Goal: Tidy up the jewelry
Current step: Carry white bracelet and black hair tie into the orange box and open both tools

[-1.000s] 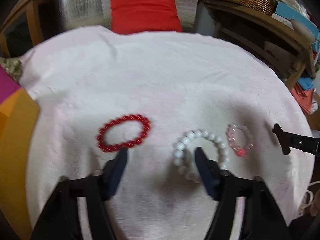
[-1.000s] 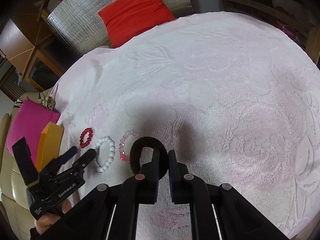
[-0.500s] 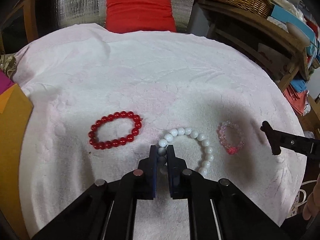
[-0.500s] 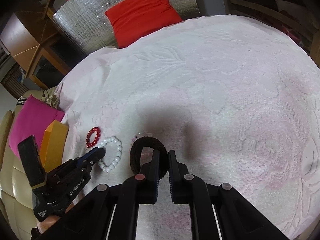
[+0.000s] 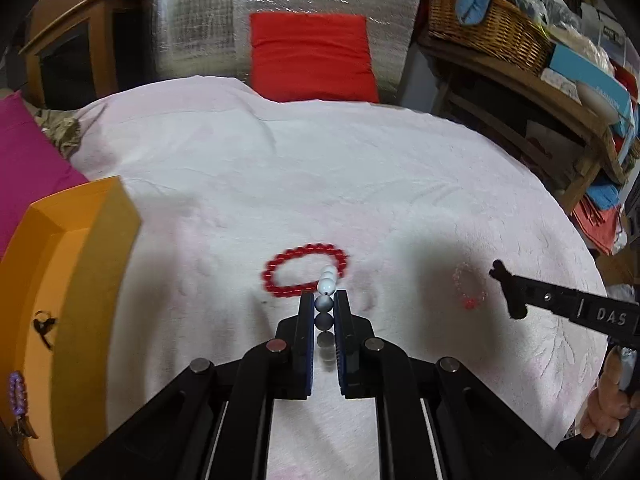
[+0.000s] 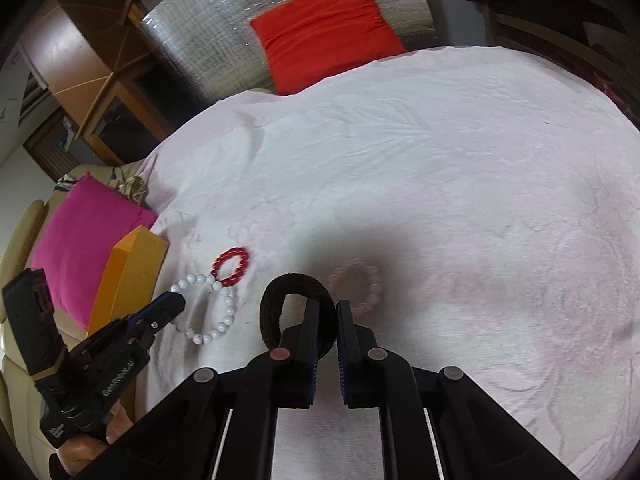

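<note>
My left gripper (image 5: 324,300) is shut on the white bead bracelet (image 5: 327,280) and holds it above the pale cloth; in the right wrist view the bracelet (image 6: 224,312) hangs from the left gripper (image 6: 176,302). A red bead bracelet (image 5: 304,268) lies on the cloth just beyond it. A pale pink bead bracelet (image 5: 468,288) lies to the right. My right gripper (image 6: 328,310) is shut on a dark brown hair band (image 6: 276,304), held above the pink bracelet (image 6: 370,288).
An orange box (image 5: 60,280) stands open at the left table edge, with small jewelry pieces (image 5: 16,392) inside. A magenta cushion (image 6: 84,240) lies behind it. A red cushion (image 5: 312,56) and a wicker basket (image 5: 488,28) are beyond the table.
My left gripper closed on the white bracelet, lifted it off the cloth and moved left toward the orange box. My right gripper kept holding the hair band.
</note>
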